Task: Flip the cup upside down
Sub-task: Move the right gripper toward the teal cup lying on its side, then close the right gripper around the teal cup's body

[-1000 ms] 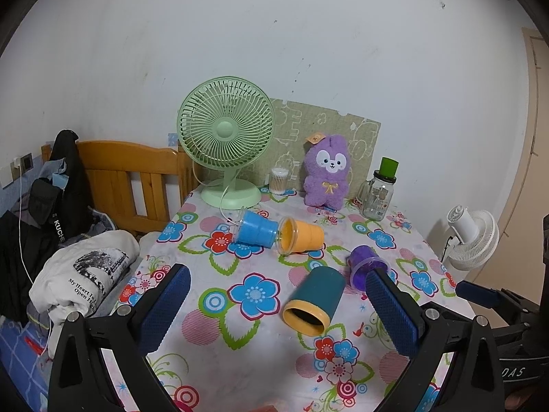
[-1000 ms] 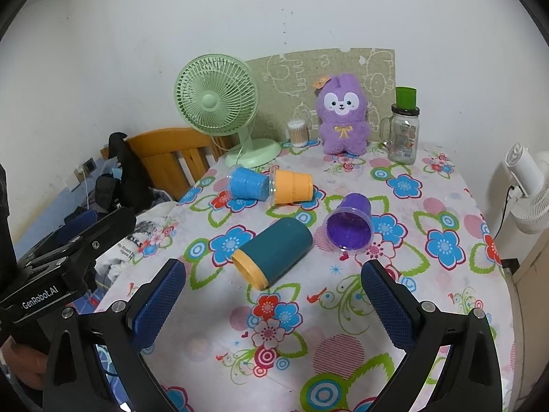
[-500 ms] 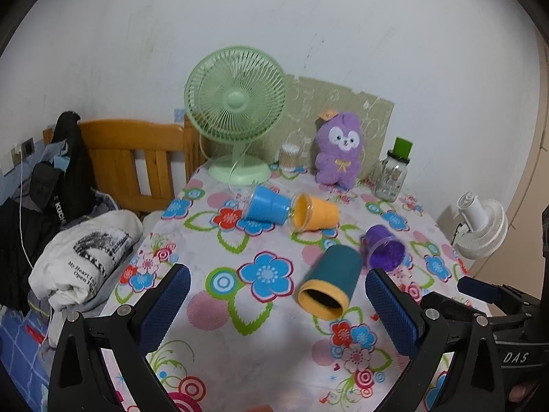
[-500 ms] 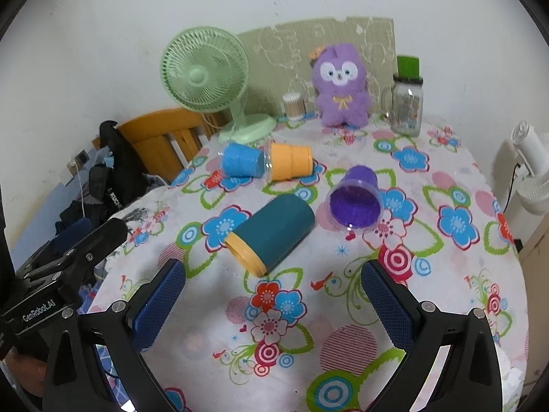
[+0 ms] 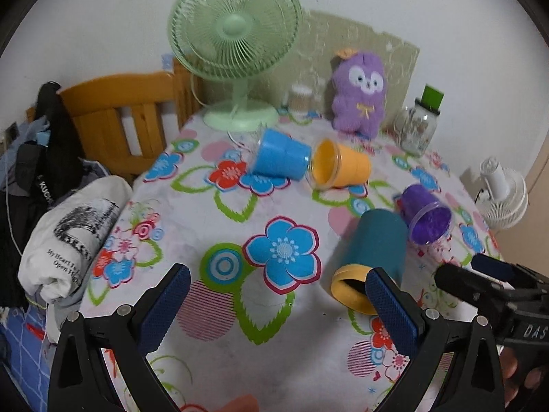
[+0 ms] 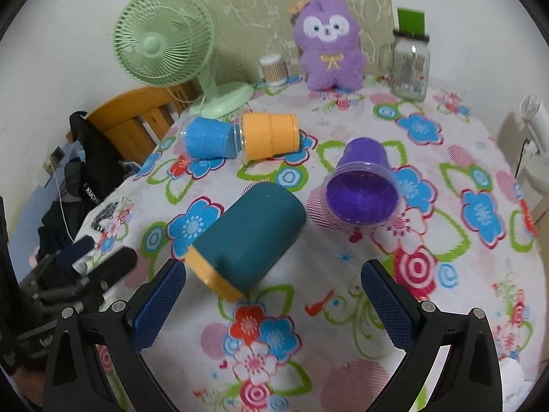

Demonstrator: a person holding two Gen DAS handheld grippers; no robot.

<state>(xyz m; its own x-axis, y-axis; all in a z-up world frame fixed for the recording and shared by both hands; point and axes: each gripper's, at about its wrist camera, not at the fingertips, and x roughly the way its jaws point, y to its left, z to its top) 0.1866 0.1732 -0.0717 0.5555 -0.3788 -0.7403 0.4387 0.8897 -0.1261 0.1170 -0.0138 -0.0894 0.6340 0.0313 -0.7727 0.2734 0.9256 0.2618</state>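
Observation:
Several cups lie on their sides on the flowered tablecloth point(image 5: 240, 312) point(image 6: 308, 343). A teal cup with a yellow rim point(image 5: 372, 257) point(image 6: 247, 240) is nearest, its mouth toward me. A purple cup point(image 5: 427, 214) point(image 6: 362, 185) lies to its right. A blue cup point(image 5: 279, 154) point(image 6: 211, 137) and an orange cup point(image 5: 343, 163) point(image 6: 271, 135) lie mouth to mouth farther back. My left gripper point(image 5: 276, 304) is open and empty, left of the teal cup. My right gripper point(image 6: 272, 298) is open and empty, just in front of the teal cup.
At the back stand a green fan point(image 5: 236, 34) point(image 6: 161, 37), a purple plush toy point(image 5: 360, 92) point(image 6: 329, 44), a glass jar with a green lid point(image 5: 417, 127) point(image 6: 410, 65) and a small container point(image 6: 272, 68). A wooden chair with clothes point(image 5: 113, 116) is at the left, a white fan point(image 5: 504, 199) at the right.
Both grippers have moved forward and down toward the table. The cups look larger and nearer. Nothing on the table has moved.

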